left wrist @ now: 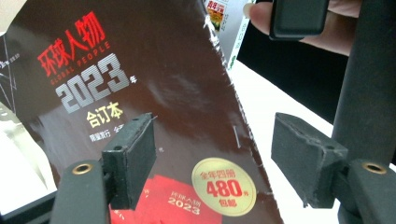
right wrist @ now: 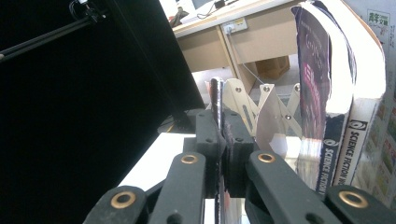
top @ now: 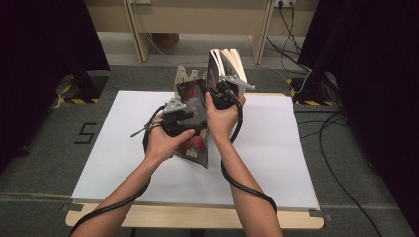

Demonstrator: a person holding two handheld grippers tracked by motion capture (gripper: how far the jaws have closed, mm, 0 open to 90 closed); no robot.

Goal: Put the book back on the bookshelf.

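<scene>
Counting from above, we find two grippers, one in each hand, over one white table (top: 276,163). Our right gripper (top: 223,95) is pressed together on the top edge of one dark magazine (top: 193,98), which stands upright near the middle of the table; in the right gripper view its two black pads (right wrist: 211,140) squeeze the thin edge of that magazine (right wrist: 216,100) between them. Our left gripper (top: 174,118) sits just in front of the same magazine, and in the left gripper view its two pads (left wrist: 133,154) stand spread apart, one in front of the glossy cover (left wrist: 154,84) and one off past its edge, neither pressing on it. That cover carries red and silver lettering and one round gold sticker (left wrist: 224,185).

Behind the held magazine we see one light-coloured rack (top: 184,75) with upright dividers, and beside it a small bundle of other magazines (top: 228,61) standing on end; the right gripper view shows at least three spines (right wrist: 336,140) there, though we cannot count them exactly.
</scene>
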